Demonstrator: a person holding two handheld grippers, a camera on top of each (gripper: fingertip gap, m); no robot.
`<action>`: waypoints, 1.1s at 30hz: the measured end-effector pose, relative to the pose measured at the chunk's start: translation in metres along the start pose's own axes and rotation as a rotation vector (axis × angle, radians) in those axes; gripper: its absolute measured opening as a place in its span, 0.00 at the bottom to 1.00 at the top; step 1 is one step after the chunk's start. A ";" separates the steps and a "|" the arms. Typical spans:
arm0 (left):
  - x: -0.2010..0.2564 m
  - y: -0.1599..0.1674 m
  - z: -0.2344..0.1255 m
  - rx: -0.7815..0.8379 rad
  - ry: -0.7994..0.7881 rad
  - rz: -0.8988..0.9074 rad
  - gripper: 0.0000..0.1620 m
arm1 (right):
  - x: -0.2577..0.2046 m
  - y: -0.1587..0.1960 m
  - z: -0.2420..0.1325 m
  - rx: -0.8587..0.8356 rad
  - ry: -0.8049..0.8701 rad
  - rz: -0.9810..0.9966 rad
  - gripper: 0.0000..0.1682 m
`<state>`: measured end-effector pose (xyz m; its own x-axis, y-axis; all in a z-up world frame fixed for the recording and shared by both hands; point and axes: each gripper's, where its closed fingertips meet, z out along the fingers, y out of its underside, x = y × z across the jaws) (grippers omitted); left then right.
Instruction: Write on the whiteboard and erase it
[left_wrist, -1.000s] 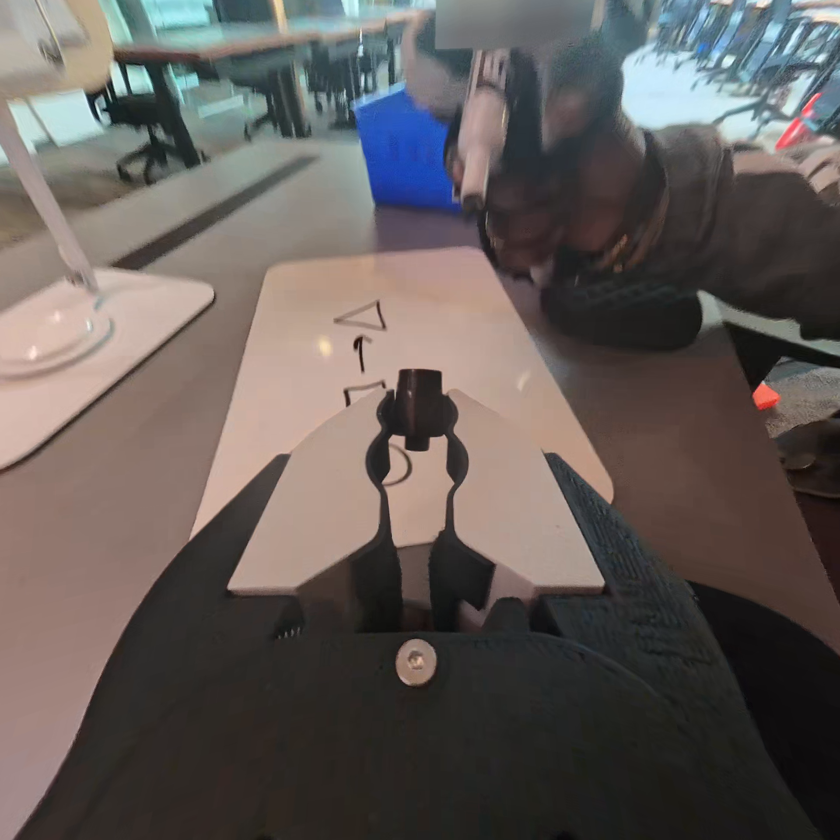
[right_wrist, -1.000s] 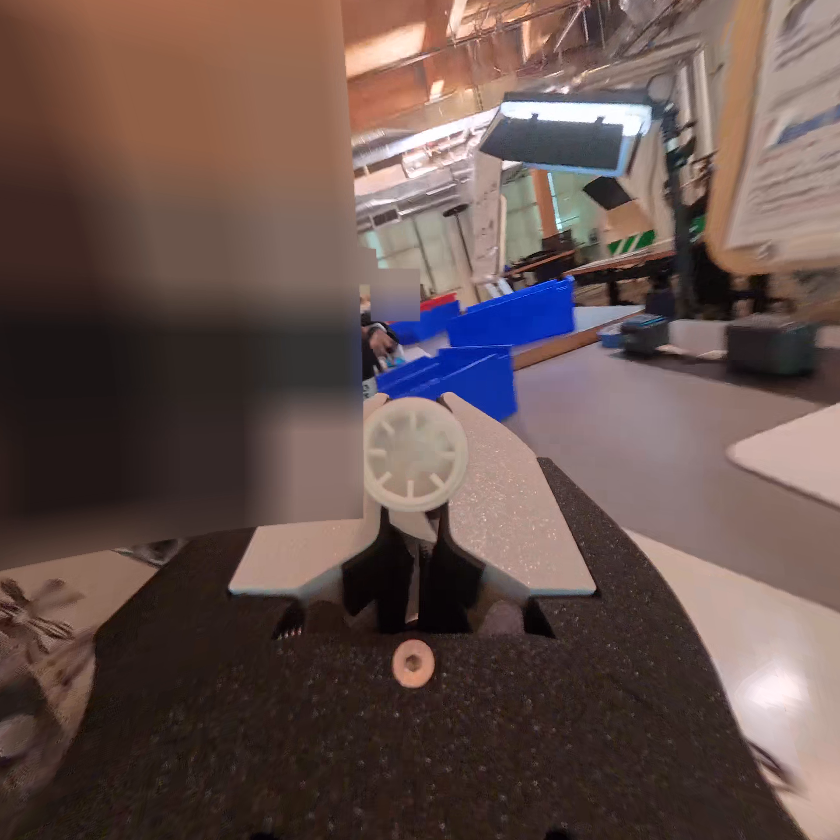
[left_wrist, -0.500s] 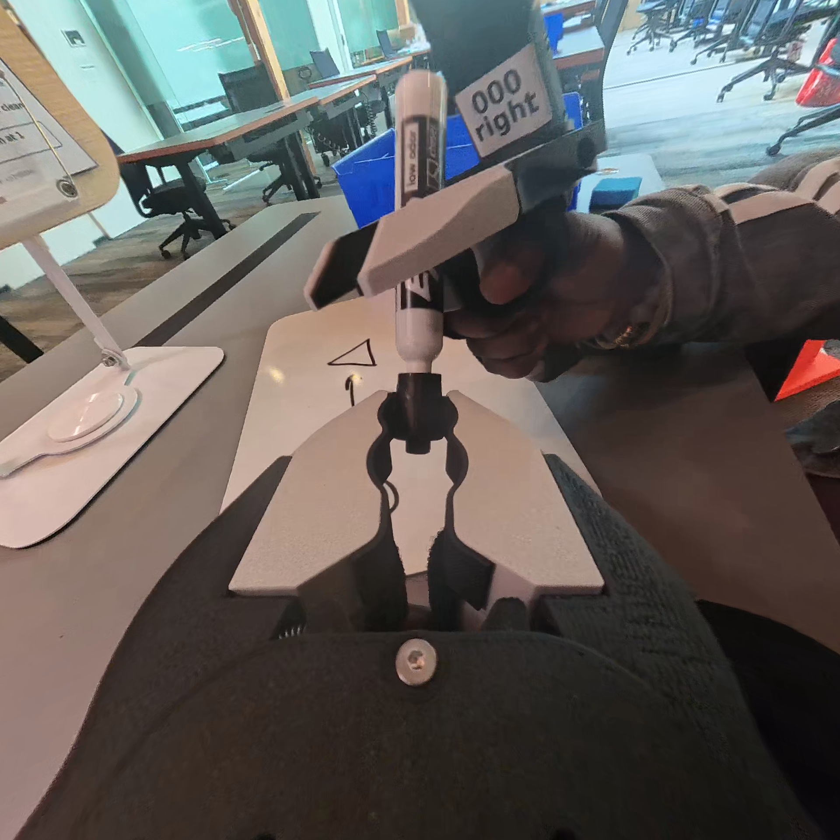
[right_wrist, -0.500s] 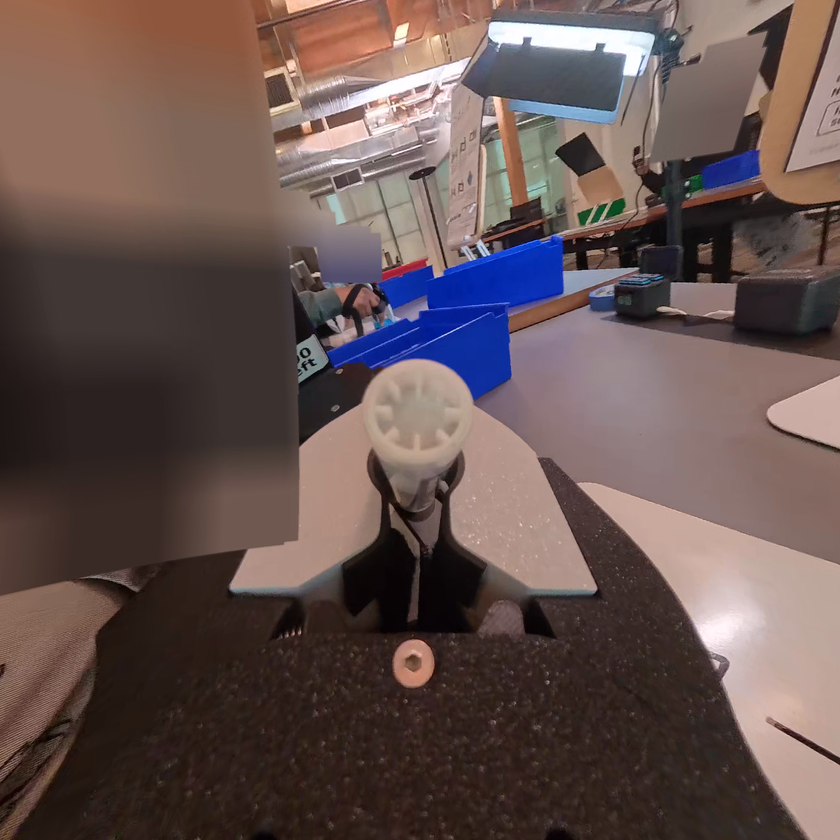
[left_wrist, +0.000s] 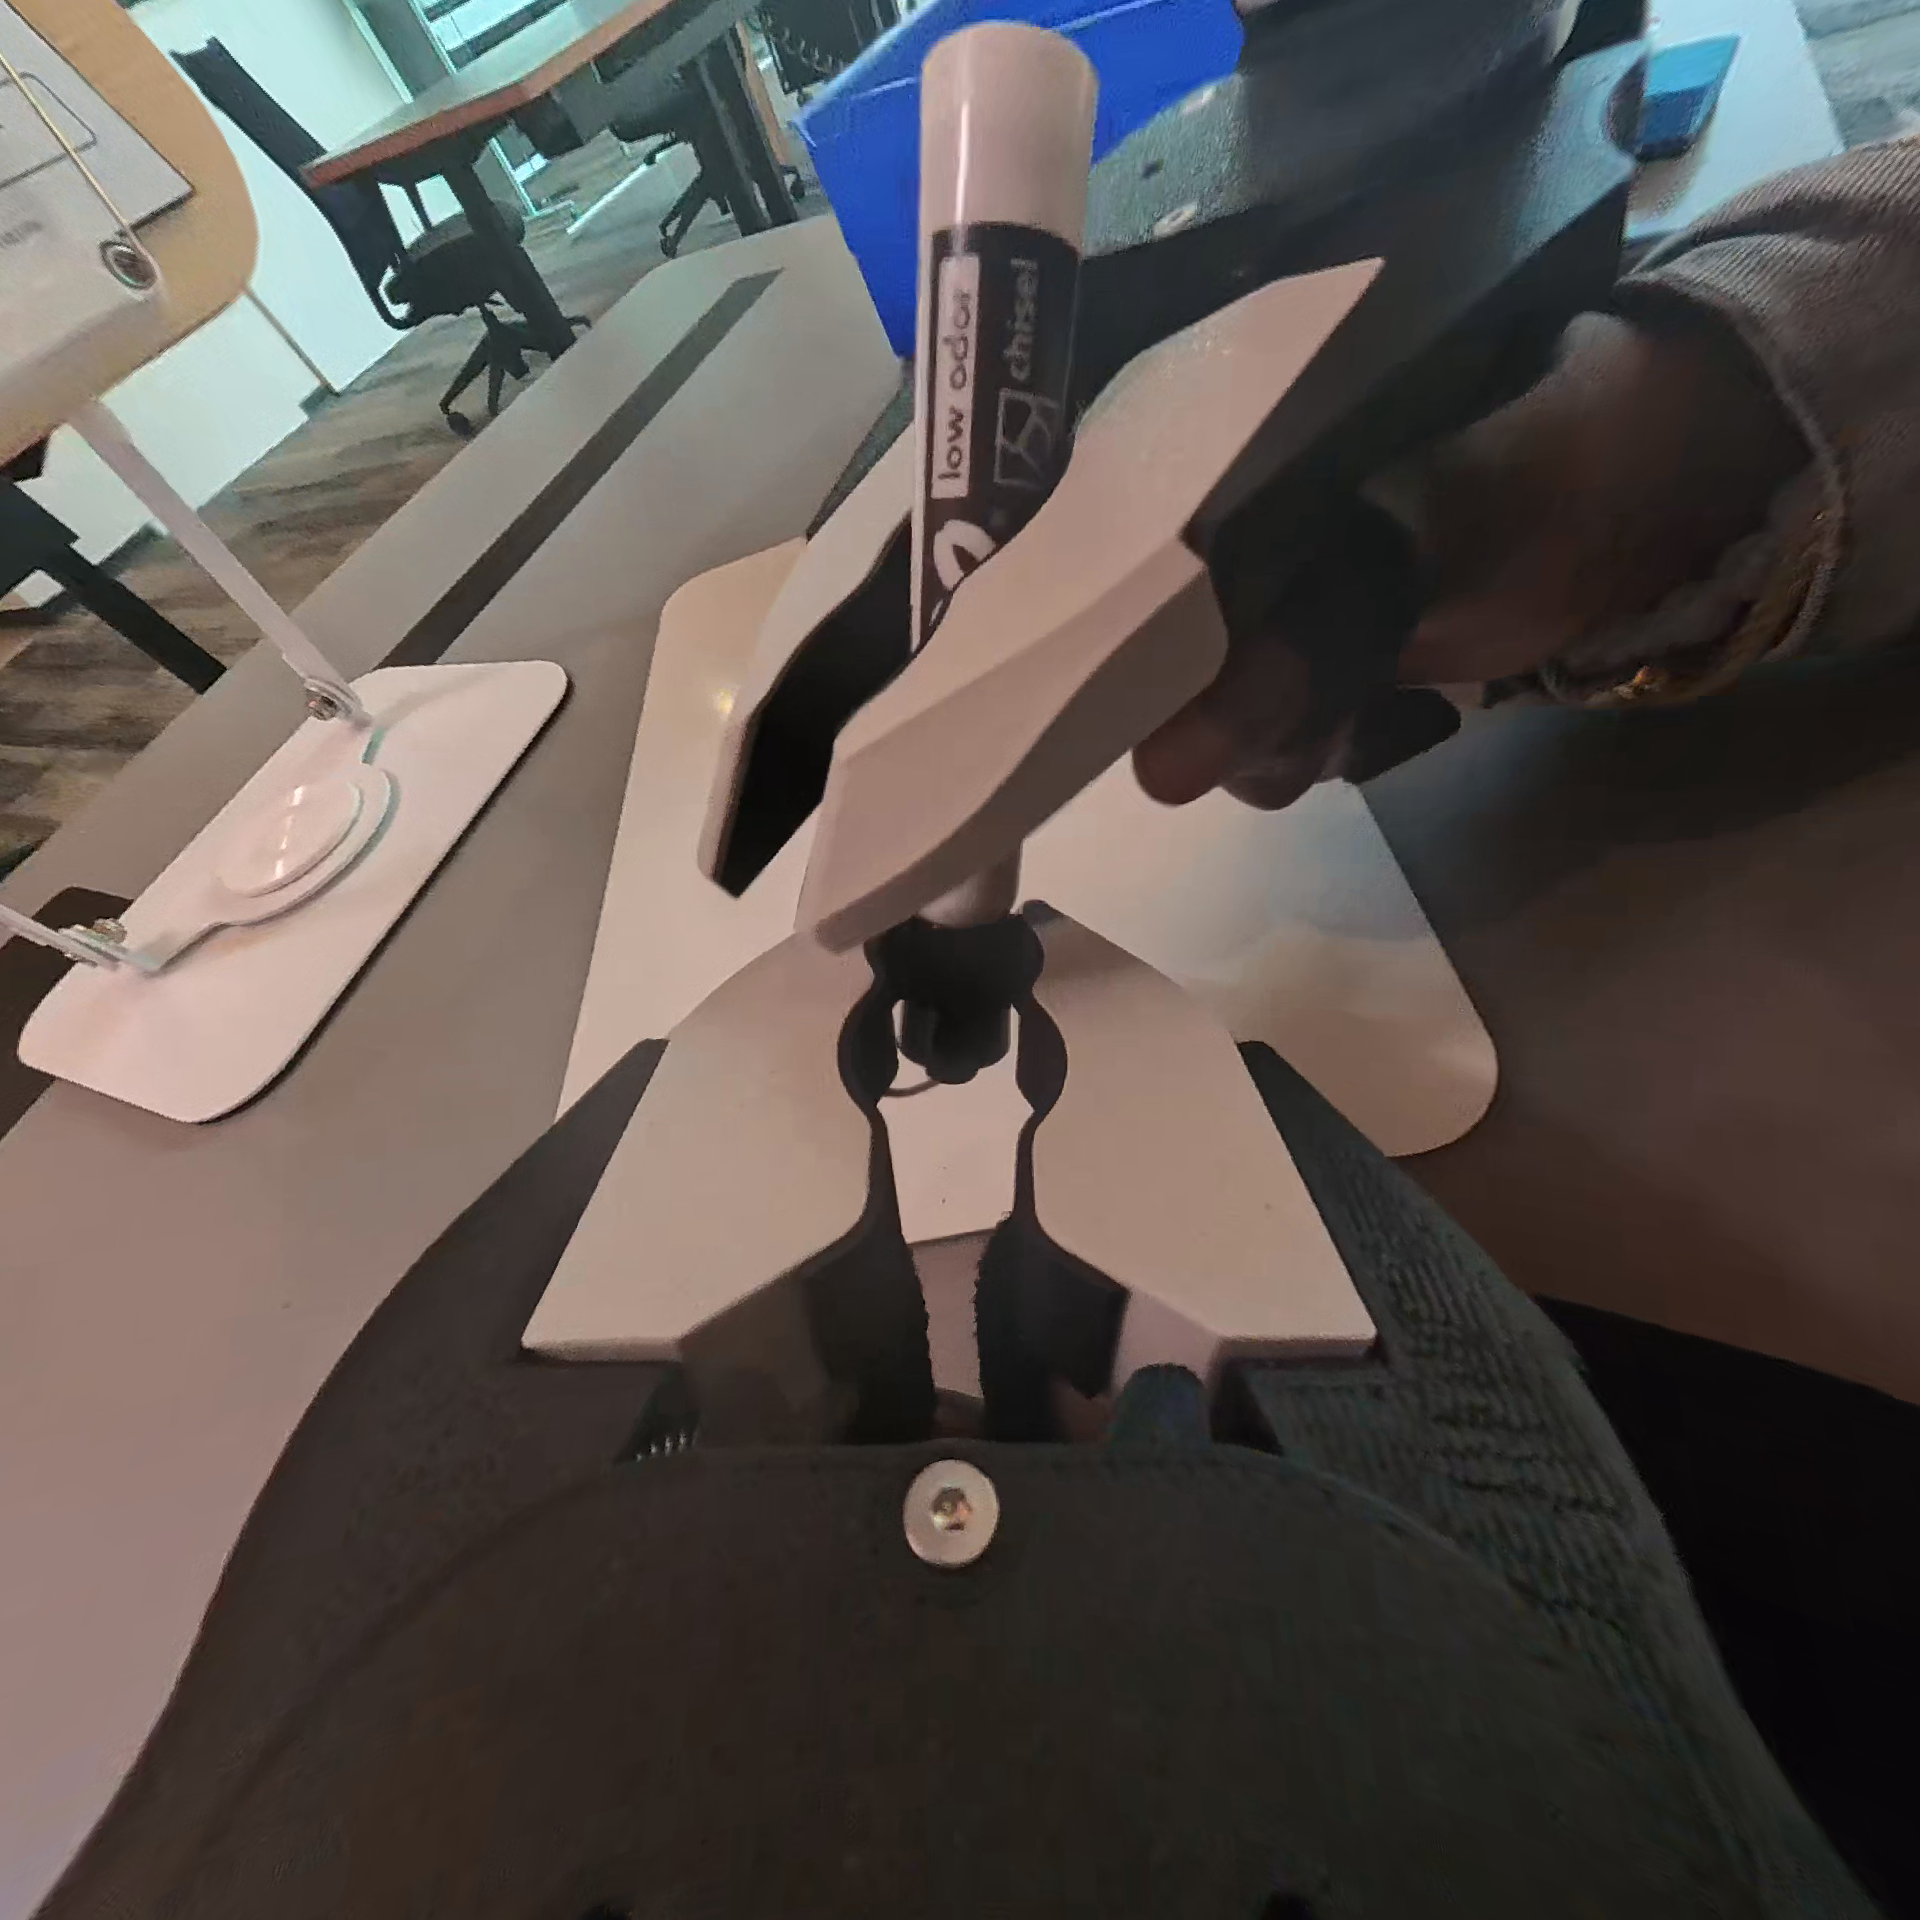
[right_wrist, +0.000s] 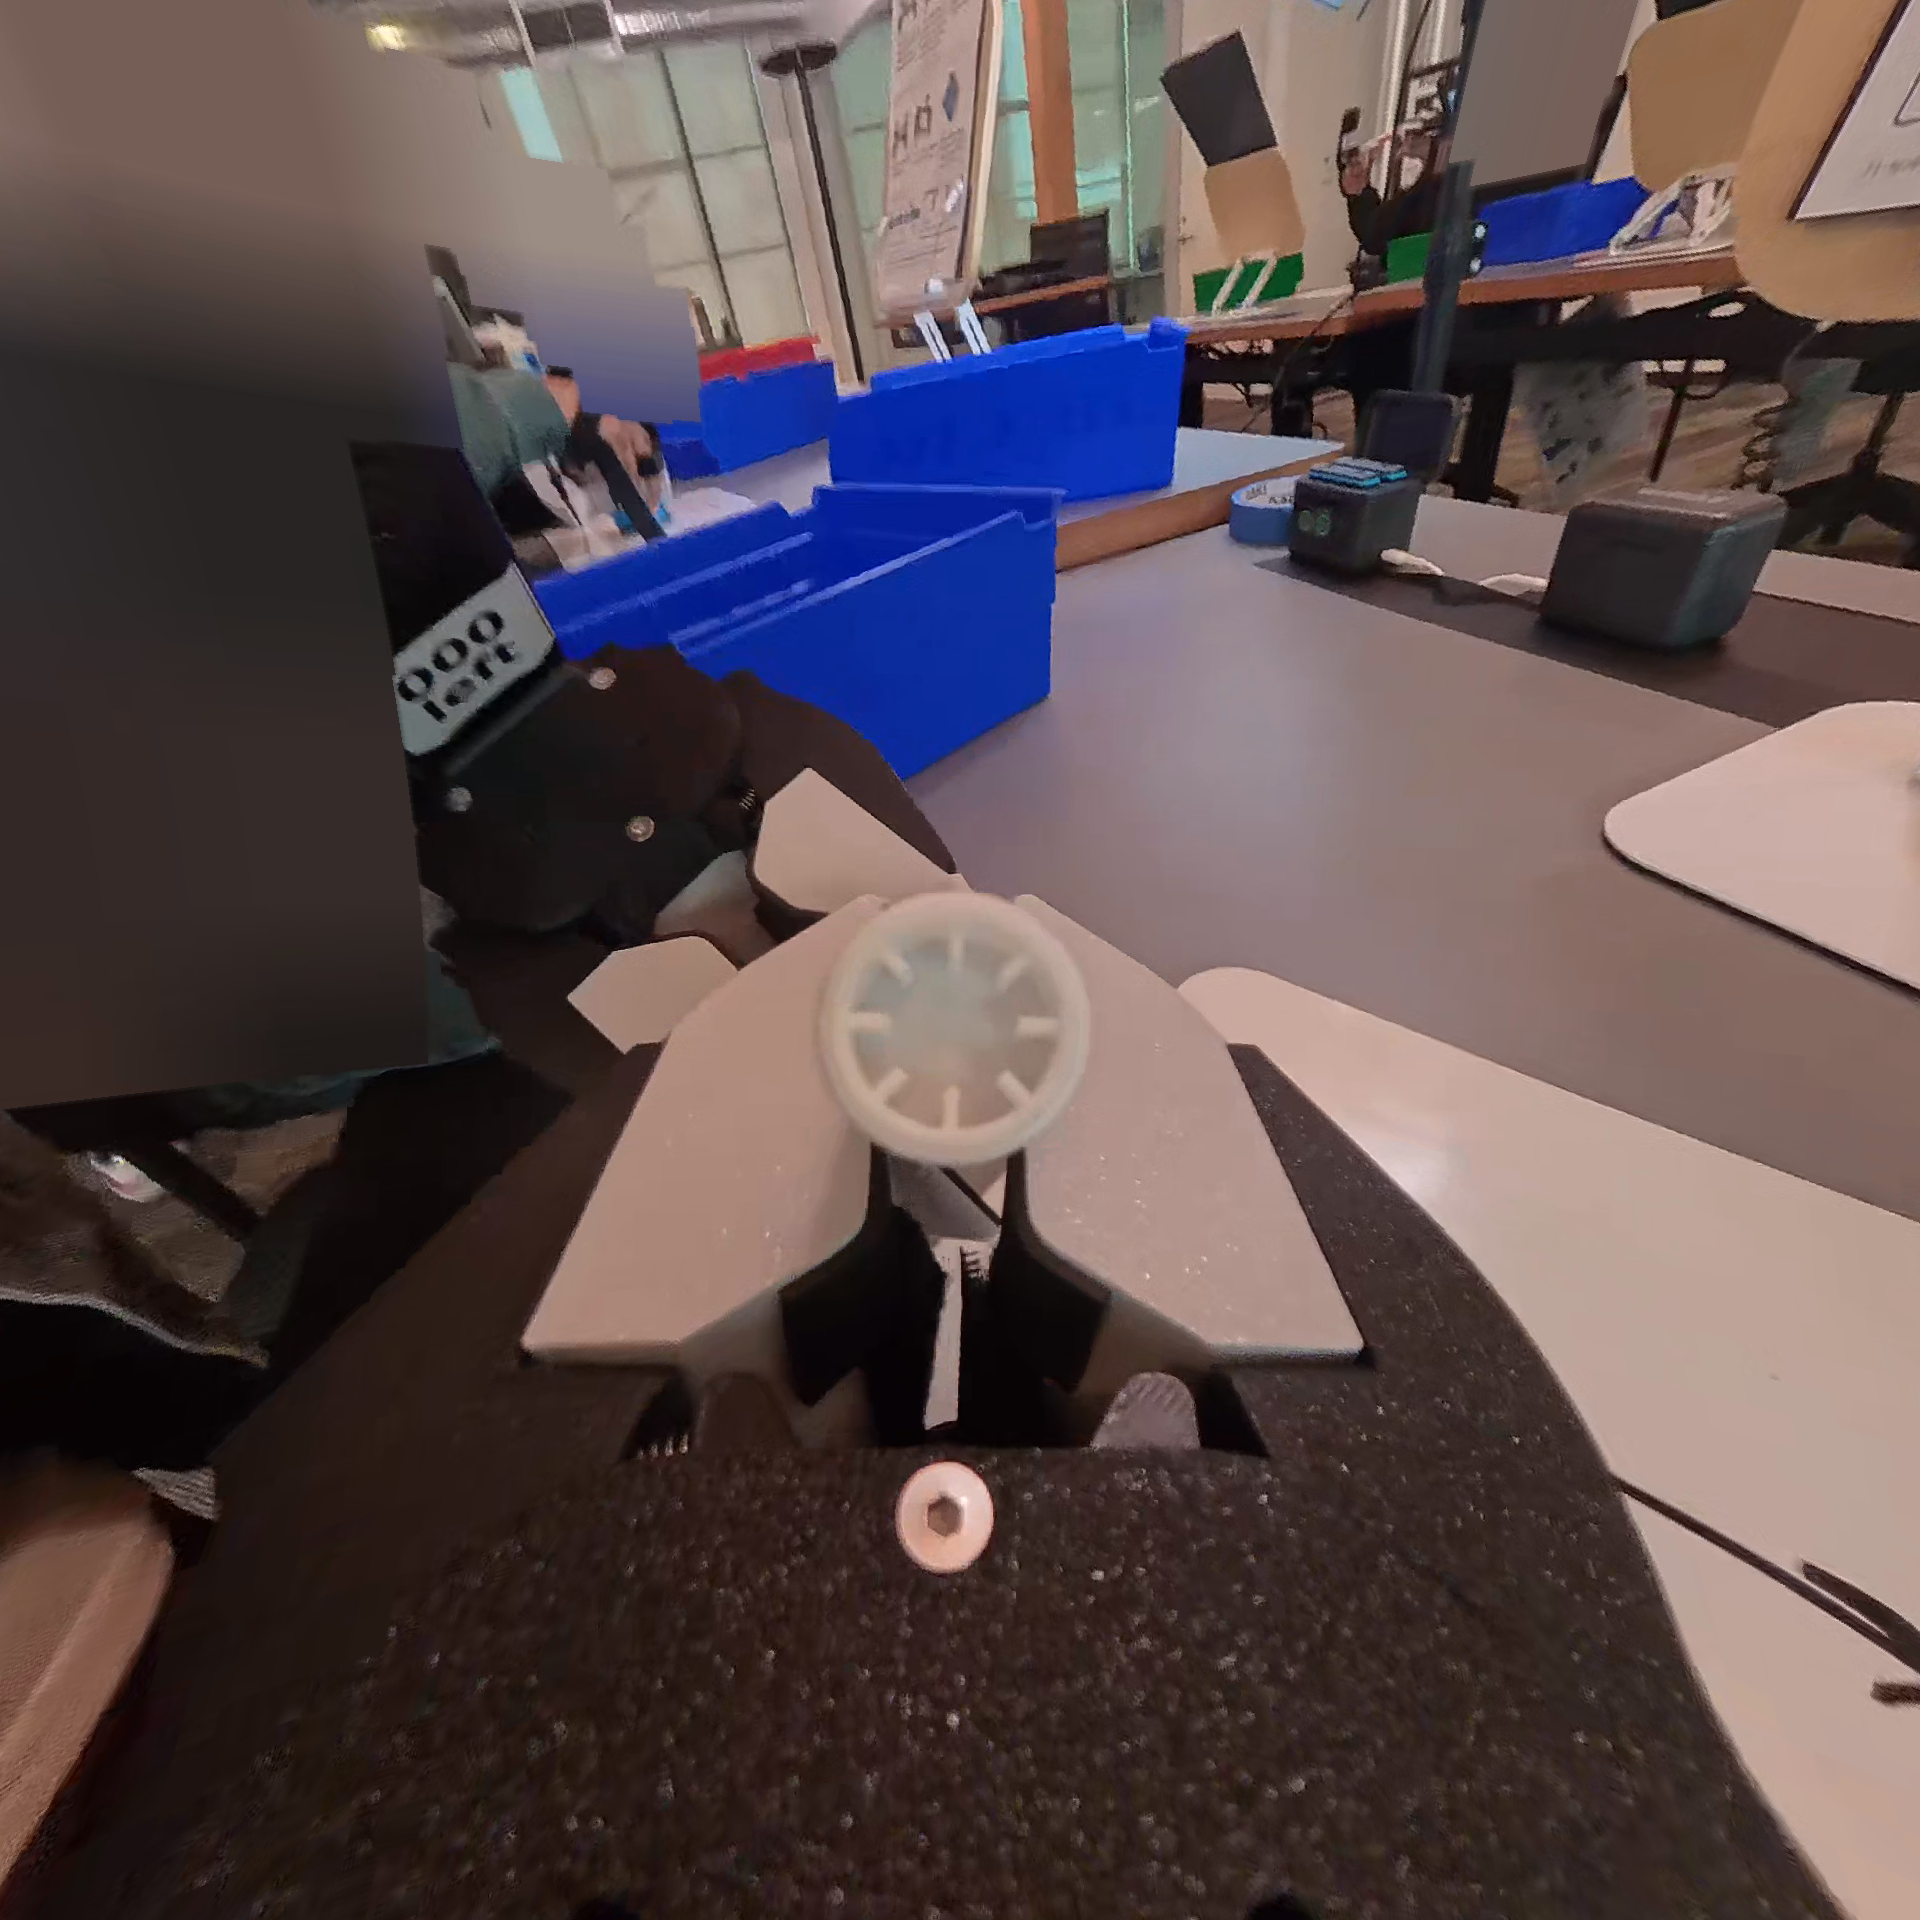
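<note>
Left wrist view
My left gripper (left_wrist: 951, 1003): jaws nearly closed, pinching a black marker cap (left_wrist: 954, 1013) between the notched tips; the cap stands upright at the very front of my fingers.
Marker (left_wrist: 992, 343): white barrel with a black label, nearly upright, directly above the cap; its lower end meets the cap's top, though I cannot tell how far it is seated.
My right gripper (left_wrist: 790, 883): comes in from the upper right, fingers angled down and to the left, closed around the marker's lower barrel just above my left tips.
Hand (left_wrist: 1455, 582): wrapped round the right gripper's handle, right of the marker.
Whiteboard (left_wrist: 1299, 997): flat on the grey table (left_wrist: 260, 1195), beneath and beyond my left jaws.
White stand base (left_wrist: 312, 862): left of my jaws, apart from the whiteboard.

Right wrist view
My right gripper (right_wrist: 951, 935): jaws closed on the marker (right_wrist: 956, 1029), whose round white end faces the camera between the fingers.
Left gripper (right_wrist: 727, 935): just past my right tips, to the left and lower.
Whiteboard (right_wrist: 1507, 1195): to the right of and below my jaws, black strokes at its near right edge.
Blue bins (right_wrist: 883, 623): beyond the tips, farther along the table.
</note>
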<state>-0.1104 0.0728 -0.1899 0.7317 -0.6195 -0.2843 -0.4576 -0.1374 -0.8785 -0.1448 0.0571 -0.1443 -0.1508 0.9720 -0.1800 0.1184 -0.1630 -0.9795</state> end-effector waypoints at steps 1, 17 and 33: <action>-0.002 -0.004 -0.001 0.021 -0.009 0.014 0.11 | -0.002 -0.006 -0.001 0.033 -0.044 0.033 0.11; -0.013 -0.009 -0.006 0.060 -0.140 0.200 0.13 | -0.006 -0.022 -0.070 -0.063 0.098 -0.279 0.12; -0.065 -0.019 -0.025 0.295 -0.226 -0.354 0.53 | 0.177 -0.067 -0.420 -0.281 1.236 -0.161 0.12</action>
<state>-0.1617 0.0962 -0.1449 0.9219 -0.3875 0.0029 -0.0237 -0.0639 -0.9977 0.2332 0.3109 -0.0729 0.8088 0.5114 0.2905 0.4096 -0.1352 -0.9022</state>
